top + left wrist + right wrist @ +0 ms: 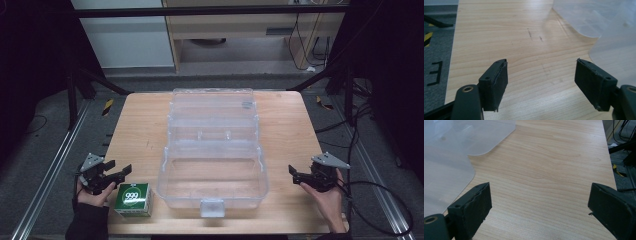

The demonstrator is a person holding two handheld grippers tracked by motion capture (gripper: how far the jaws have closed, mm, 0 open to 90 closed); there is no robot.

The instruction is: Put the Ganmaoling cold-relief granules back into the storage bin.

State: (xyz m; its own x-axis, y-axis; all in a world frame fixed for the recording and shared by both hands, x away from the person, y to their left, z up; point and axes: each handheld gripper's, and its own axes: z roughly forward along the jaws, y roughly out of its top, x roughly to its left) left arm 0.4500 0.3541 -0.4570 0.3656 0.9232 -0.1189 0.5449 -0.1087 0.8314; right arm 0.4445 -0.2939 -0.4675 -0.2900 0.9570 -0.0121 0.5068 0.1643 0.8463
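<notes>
Green box (132,199) sits at 7 o'clock on desk (140,125), just beside left gripper (120,171); clear case (212,150) open at ctr. Both jaws released, right gripper (295,173) too. Prob next: square left jaws on box sides w/ even grip, lift clear of case rim.

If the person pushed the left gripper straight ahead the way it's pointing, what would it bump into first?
Probably nothing soon. The left gripper is open and faces bare wooden table. The clear plastic box lies off to one side of its line, though depth is hard to judge.

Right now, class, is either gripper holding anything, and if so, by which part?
Nothing is held. The left gripper and the right gripper are both open over the bare table, and the green box sits untouched beside the clear plastic case.
</notes>
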